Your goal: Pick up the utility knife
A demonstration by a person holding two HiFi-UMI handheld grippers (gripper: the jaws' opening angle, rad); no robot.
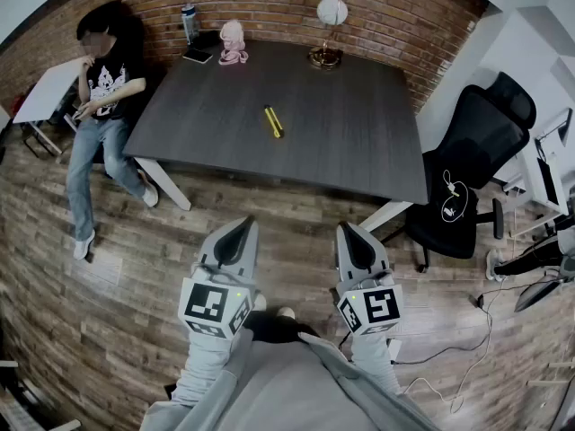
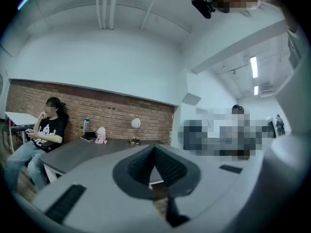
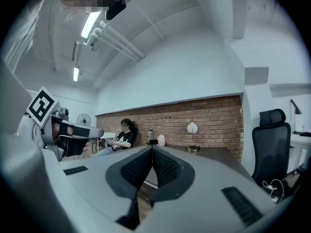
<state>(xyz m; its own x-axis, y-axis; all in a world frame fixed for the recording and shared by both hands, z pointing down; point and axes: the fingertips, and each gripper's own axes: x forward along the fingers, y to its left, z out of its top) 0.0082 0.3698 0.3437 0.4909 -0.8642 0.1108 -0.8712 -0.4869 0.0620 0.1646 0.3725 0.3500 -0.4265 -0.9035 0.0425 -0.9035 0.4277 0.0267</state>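
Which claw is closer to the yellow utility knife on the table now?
Left, slightly. The left claw is over the floor, almost straight below the utility knife in the head view; the right claw is equally far back but further sideways.

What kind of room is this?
Probably an office or meeting room: a big dark table stands by a brick wall, with a black office chair beside it.
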